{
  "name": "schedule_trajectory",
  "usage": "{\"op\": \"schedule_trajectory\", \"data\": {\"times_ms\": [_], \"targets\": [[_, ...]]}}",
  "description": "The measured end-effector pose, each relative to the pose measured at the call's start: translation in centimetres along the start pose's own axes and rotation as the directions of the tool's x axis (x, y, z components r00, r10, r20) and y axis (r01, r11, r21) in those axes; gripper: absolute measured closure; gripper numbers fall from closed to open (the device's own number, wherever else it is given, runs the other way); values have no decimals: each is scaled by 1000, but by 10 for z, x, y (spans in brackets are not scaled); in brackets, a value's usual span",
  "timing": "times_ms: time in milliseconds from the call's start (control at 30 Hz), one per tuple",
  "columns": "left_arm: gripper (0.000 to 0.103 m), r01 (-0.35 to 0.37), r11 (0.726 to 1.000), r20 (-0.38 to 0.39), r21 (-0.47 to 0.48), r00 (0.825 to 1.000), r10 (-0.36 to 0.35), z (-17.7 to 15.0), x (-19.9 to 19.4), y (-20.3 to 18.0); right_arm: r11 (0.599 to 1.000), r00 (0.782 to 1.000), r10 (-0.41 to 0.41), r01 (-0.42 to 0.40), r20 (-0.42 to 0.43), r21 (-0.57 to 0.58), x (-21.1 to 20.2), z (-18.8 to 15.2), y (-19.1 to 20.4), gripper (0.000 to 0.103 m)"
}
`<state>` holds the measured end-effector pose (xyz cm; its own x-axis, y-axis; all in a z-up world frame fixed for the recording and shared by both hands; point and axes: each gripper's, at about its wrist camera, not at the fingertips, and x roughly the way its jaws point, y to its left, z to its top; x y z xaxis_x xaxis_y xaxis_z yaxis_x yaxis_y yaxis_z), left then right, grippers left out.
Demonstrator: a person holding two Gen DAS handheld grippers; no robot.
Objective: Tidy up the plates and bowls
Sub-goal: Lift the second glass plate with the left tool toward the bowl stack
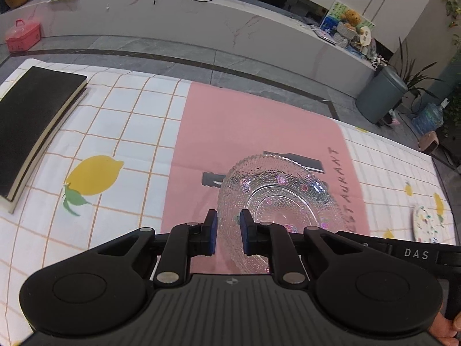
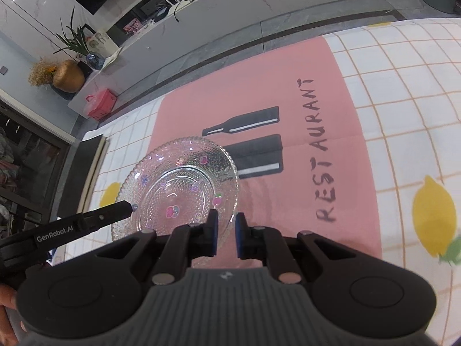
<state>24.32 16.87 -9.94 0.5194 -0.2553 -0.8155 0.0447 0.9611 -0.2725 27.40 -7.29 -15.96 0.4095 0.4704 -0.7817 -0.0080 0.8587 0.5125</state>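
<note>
A clear beaded glass plate (image 1: 276, 201) with small coloured fruit marks is held above the pink mat (image 1: 245, 127); it also shows in the right wrist view (image 2: 178, 184). My left gripper (image 1: 228, 232) straddles the plate's left rim with a narrow gap between its blue pads. My right gripper (image 2: 225, 235) straddles the rim on the opposite side, its pads also close around the edge. The left gripper's finger shows in the right wrist view (image 2: 115, 210) at the plate's far rim. A speckled white plate (image 1: 426, 225) lies at the table's right edge.
The table carries a white grid cloth with lemons (image 1: 95, 176). A black pad (image 1: 31, 121) lies at the far left. Beyond the table's far edge are grey floor and a white counter (image 1: 201, 20). A grey bin (image 1: 380, 95) stands at right.
</note>
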Motion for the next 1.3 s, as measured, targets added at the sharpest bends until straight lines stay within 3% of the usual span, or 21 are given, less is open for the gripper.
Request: {"op": "schedule_trajectory", "data": {"times_ms": [367,733,1033,1300], "targets": [[85,16,993,37,115,999,-21,-21,-73,-50,998,996,67,-67,54,6,-79,-32,-8,93],[91,45,993,71,112,996,-53,-68,-124,-97,996,989,88,-87,122,-15,-160,-75,-30,93],[90,105,987,63,118,992,-113,-113,-131,-138,999,988,40,-40,146,-4,-203,-107,-72,93],[90,168,985,12,49,985,-169,-159,-108,-162,999,992,-37,35,122,19,-220,-137,-118,93]]}}
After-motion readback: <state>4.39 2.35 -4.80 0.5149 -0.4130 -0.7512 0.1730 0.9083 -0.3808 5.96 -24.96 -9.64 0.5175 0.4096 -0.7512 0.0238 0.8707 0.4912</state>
